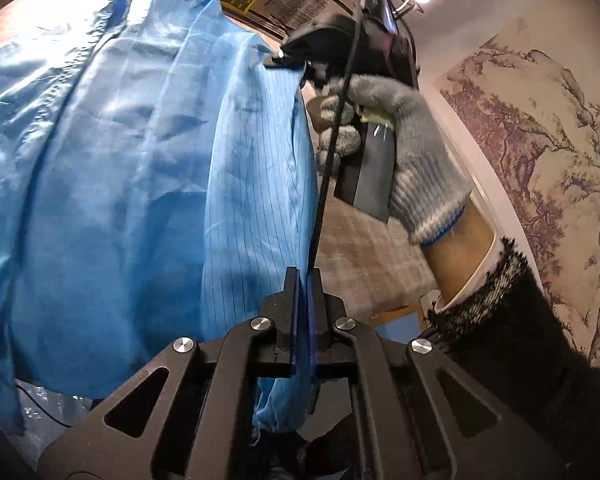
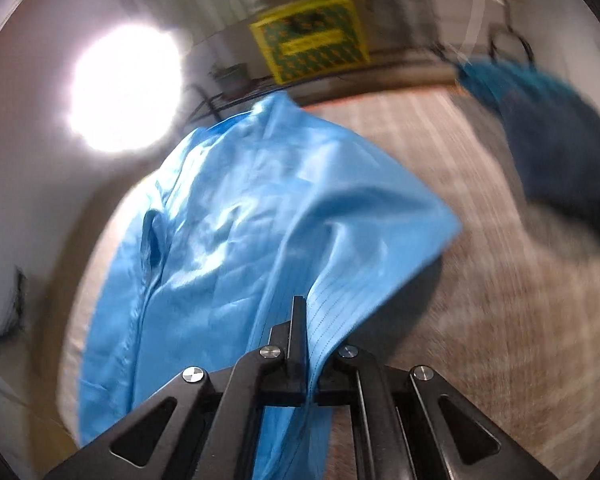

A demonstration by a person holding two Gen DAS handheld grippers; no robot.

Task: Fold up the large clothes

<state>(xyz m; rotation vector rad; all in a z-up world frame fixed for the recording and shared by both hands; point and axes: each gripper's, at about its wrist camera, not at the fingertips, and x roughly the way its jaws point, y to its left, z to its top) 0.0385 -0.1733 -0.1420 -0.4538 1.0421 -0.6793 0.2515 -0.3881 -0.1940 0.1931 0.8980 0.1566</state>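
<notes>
A large light-blue pinstriped garment (image 1: 100, 140) hangs bunched and stretched between both grippers. My left gripper (image 1: 303, 277) is shut on a fold of its edge, and cloth trails below the pads. A hand in a grey knit glove (image 1: 411, 152) holds my right gripper (image 1: 286, 60) further off, clamped on the same edge higher up. In the blurred right wrist view the right gripper (image 2: 305, 318) is shut on the garment (image 2: 240, 208). Cloth drapes over its right finger, and the rest spreads out ahead over a woven surface.
A beige checked woven surface (image 2: 479, 280) lies under the garment (image 1: 363, 248). A yellow-green box (image 2: 311, 52) and a bright lamp (image 2: 124, 88) stand at the back. A dark teal blurred shape (image 2: 559, 140) is at the right. A landscape mural (image 1: 539, 140) covers the wall.
</notes>
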